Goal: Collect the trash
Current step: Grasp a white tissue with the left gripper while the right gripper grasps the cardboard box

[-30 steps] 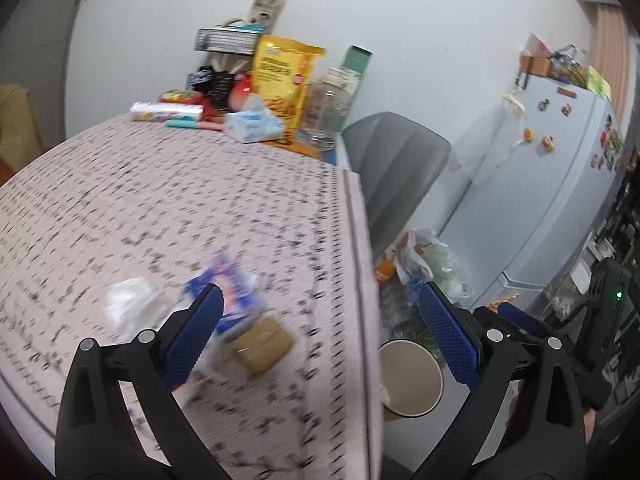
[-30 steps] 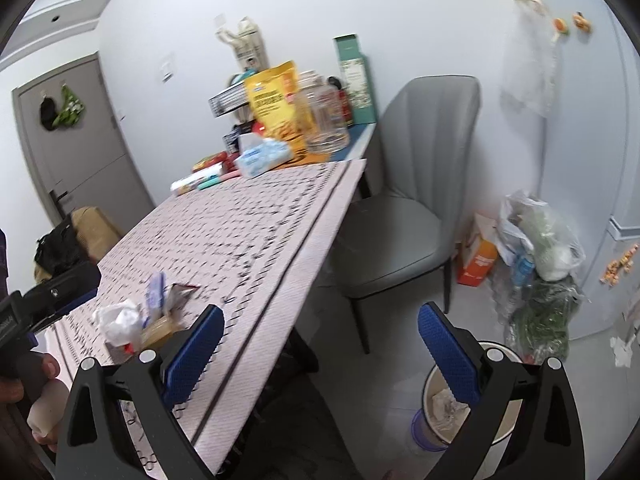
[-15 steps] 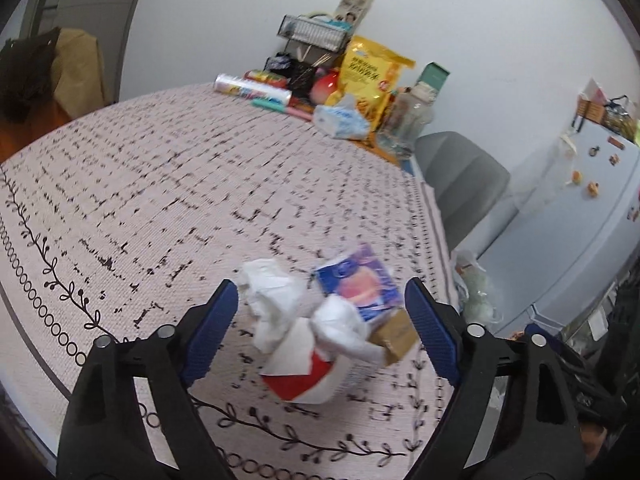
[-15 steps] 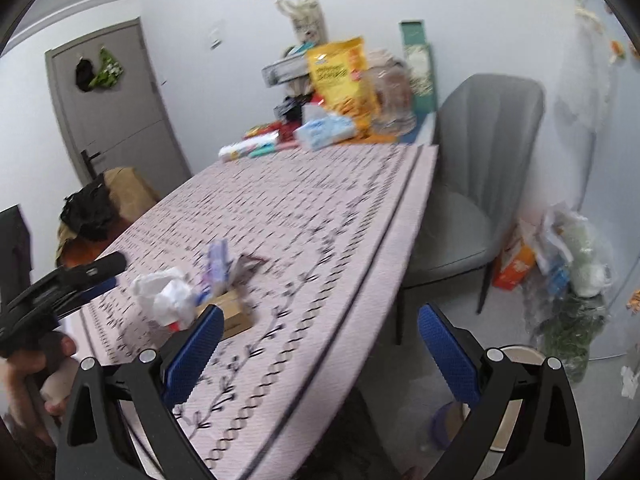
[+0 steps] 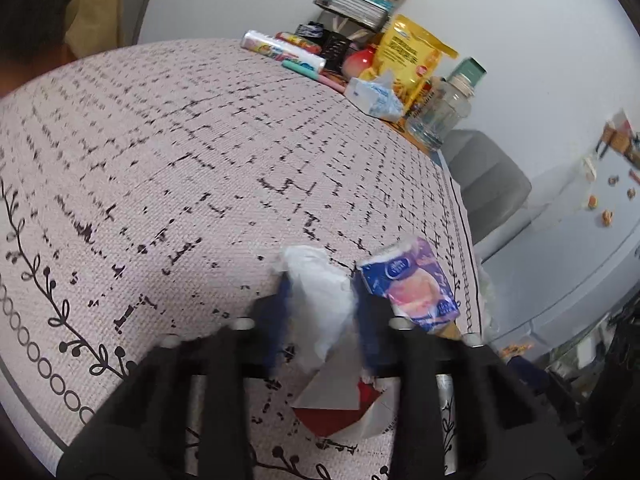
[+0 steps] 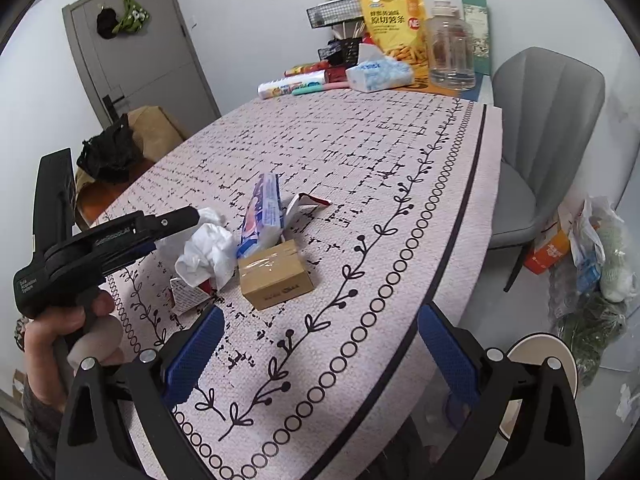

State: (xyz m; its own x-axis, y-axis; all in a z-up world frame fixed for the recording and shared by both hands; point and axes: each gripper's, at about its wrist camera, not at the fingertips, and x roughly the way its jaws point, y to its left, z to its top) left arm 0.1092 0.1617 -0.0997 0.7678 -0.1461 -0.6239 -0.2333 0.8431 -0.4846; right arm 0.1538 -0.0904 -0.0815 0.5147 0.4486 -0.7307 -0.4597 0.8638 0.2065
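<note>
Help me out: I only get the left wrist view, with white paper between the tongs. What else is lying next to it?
Observer: A small brown cardboard box sits right beside the crumpled white tissue.
Operator: Where could rubbish go?
Observer: A round bin stands on the floor, past the table edge.
Operator: And the other tongs?
Observer: The right tongs are open and hold nothing, above the near table edge.
</note>
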